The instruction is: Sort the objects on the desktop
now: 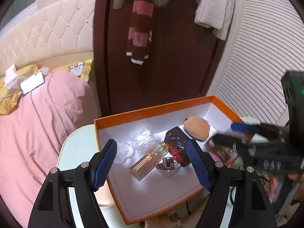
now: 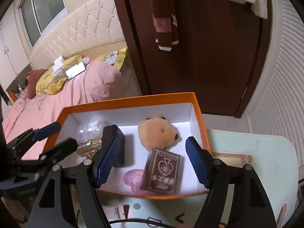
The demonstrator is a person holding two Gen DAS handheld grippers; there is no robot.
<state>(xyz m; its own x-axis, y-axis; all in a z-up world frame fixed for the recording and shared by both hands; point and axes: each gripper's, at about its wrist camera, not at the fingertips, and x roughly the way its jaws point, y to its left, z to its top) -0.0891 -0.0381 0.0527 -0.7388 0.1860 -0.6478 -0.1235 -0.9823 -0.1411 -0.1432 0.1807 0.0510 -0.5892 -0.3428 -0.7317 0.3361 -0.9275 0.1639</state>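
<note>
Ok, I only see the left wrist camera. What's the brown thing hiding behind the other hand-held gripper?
Observer: It's a brown card box with a spade on top, lying flat in the orange box.
Operator: Is anything beside it?
Observer: Yes, a pink heart-shaped thing peeks out at its left edge.
Operator: And outside the orange box?
Observer: A wooden stick lies on the table, just past the orange box's right wall.

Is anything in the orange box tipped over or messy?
Yes. The perfume bottle lies flat on its side in the orange box, and a shiny silver cap sits separately beside it. The card box rests partly on a pink heart-shaped thing.
</note>
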